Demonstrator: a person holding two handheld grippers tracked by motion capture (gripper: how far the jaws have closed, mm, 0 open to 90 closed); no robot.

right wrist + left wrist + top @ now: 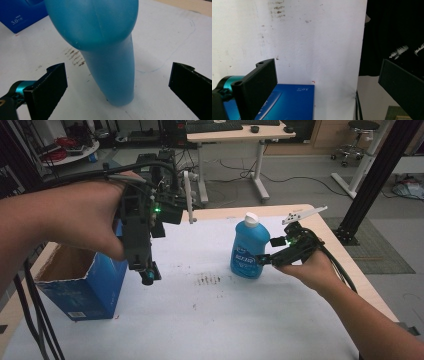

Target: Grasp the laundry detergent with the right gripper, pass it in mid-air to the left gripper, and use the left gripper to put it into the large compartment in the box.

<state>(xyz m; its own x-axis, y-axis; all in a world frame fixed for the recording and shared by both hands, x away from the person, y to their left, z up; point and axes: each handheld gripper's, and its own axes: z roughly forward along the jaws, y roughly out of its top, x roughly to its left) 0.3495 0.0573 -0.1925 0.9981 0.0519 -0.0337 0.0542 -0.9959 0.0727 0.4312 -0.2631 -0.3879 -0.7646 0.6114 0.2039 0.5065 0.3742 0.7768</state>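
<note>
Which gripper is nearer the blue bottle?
Right. The right gripper is at the blue bottle, open fingers either side of it; the left gripper hangs over by the blue box.

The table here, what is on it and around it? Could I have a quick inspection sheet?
Surface: white sheet with brown smudges.
Job's things: blue bottle, white cap, upright; open blue box at the left edge.
Clutter: nothing seen.
Tongs: right tongs open, either side of the bottle; left tongs open, held above the box.
Cables: black cables trail from both hands.
Surroundings: desk, stool, grey floor.
</note>
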